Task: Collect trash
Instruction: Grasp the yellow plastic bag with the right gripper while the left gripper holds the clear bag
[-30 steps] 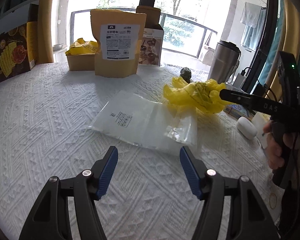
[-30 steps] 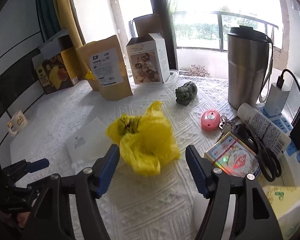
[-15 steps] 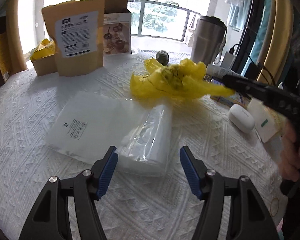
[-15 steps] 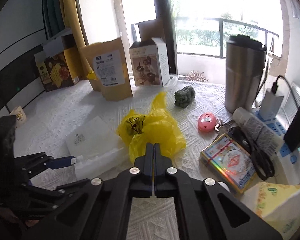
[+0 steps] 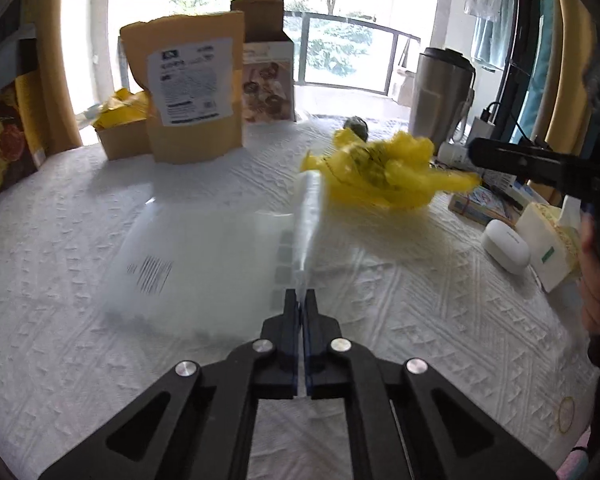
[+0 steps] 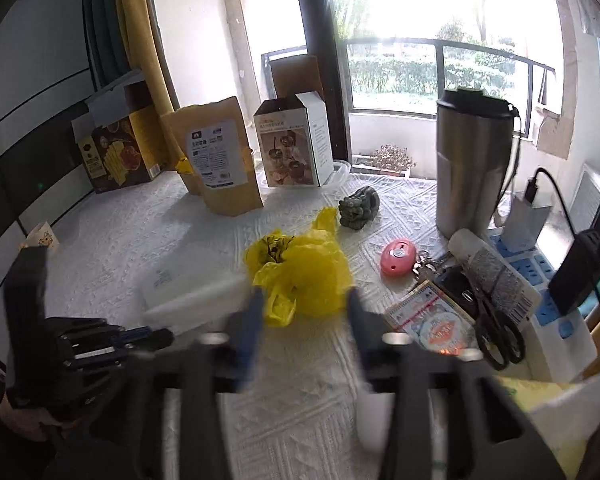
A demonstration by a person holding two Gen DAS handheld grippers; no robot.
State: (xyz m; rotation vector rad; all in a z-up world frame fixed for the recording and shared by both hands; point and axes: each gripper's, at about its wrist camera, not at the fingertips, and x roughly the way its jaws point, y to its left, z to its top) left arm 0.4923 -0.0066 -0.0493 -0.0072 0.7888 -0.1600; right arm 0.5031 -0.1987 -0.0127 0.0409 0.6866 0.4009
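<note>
Your left claw (image 5: 300,298) is closed on the near edge of the clear plastic bag (image 5: 204,256), which lies flat on the white-clothed bench (image 5: 400,304) with its pinched fold lifting off the cloth in a thin ridge toward the window. Your right claw (image 6: 302,312) is opening, its blurred blue pads standing either side of the crumpled yellow plastic bag (image 6: 300,268) without pressing on it, so that bag sits loose on the bench, just beside the far corner of the clear one. You look to be in the pick-up step: one piece of trash is secured, the second is not. The next move calls for you to get the right pads around a bunched part of the yellow film rather than a loose flap, then close firmly, since thin plastic slips out easily. Keep the approach clear of the pink key fob (image 6: 398,258) and the printed packet (image 6: 430,322) near that claw's right. No bin or trash container shows in either view, so you cannot yet tell where both bags must go.
</note>
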